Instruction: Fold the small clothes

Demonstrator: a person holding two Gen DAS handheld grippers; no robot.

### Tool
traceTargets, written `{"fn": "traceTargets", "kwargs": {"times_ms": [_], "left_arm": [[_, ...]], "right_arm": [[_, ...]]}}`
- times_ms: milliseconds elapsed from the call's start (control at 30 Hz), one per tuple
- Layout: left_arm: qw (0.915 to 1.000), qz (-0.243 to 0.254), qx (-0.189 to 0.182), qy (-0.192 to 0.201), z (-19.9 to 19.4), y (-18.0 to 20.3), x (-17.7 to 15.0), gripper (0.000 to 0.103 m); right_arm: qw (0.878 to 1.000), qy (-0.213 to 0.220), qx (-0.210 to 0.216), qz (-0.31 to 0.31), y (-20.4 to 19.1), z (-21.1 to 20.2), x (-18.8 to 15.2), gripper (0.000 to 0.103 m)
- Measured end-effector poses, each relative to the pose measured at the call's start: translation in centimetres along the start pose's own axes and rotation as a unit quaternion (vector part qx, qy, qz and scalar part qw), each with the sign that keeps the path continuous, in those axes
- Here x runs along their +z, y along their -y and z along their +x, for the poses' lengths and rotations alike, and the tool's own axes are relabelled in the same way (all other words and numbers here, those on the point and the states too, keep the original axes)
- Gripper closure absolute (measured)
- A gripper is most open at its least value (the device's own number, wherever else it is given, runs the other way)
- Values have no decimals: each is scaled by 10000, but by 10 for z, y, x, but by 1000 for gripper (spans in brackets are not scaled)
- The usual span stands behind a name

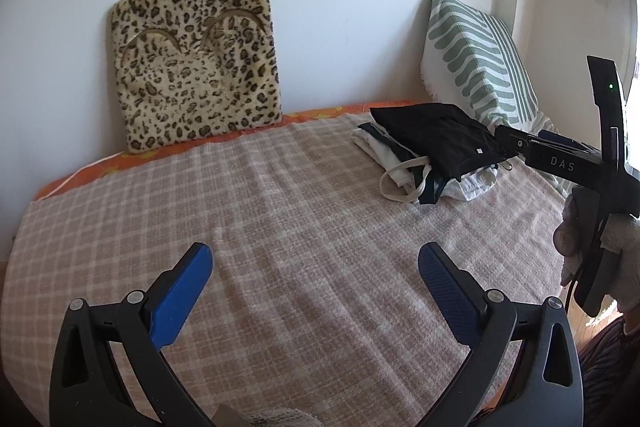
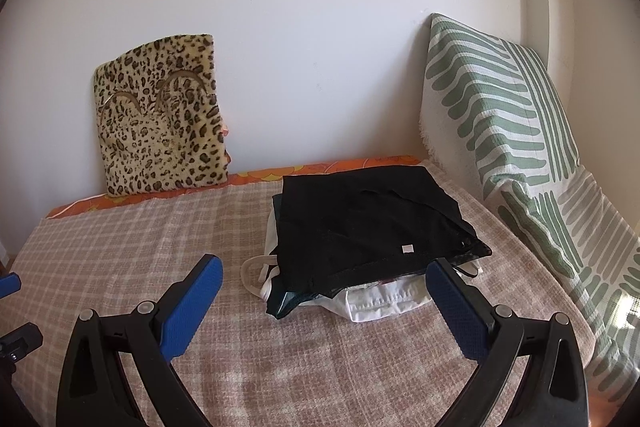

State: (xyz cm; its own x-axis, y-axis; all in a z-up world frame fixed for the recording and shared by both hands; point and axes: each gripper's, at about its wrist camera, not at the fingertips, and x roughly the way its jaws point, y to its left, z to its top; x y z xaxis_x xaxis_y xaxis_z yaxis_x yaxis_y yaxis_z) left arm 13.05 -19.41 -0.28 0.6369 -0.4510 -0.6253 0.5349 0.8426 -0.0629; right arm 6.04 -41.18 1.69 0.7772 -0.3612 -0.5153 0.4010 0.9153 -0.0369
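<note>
A stack of folded small clothes (image 1: pixel 436 151) (image 2: pixel 372 231) lies on the checked blanket, a black garment on top with white pieces and a pale strap loop under it. My left gripper (image 1: pixel 316 259) hangs open over bare blanket, well to the left of the stack, nothing between its blue pads. My right gripper (image 2: pixel 324 271) is open too, its fingertips just in front of the stack's near edge and apart from it. In the left wrist view the right gripper's body (image 1: pixel 560 155) shows at the right edge, held by a gloved hand (image 1: pixel 576 227).
The checked blanket (image 1: pixel 280 211) covers a bed with an orange sheet edge at the back. A leopard-print cushion (image 1: pixel 192 67) leans on the white wall. A green-and-white striped pillow (image 2: pixel 500 131) stands at the right, close behind the stack.
</note>
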Motion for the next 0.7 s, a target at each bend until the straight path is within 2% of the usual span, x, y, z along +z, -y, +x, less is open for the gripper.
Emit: {"fn": "traceTargets", "kwargs": {"times_ms": [700], "left_arm": [[10000, -16, 51, -12, 0, -5, 0, 1]], "right_arm": [[9997, -106, -102, 204, 11, 7, -5, 0]]}}
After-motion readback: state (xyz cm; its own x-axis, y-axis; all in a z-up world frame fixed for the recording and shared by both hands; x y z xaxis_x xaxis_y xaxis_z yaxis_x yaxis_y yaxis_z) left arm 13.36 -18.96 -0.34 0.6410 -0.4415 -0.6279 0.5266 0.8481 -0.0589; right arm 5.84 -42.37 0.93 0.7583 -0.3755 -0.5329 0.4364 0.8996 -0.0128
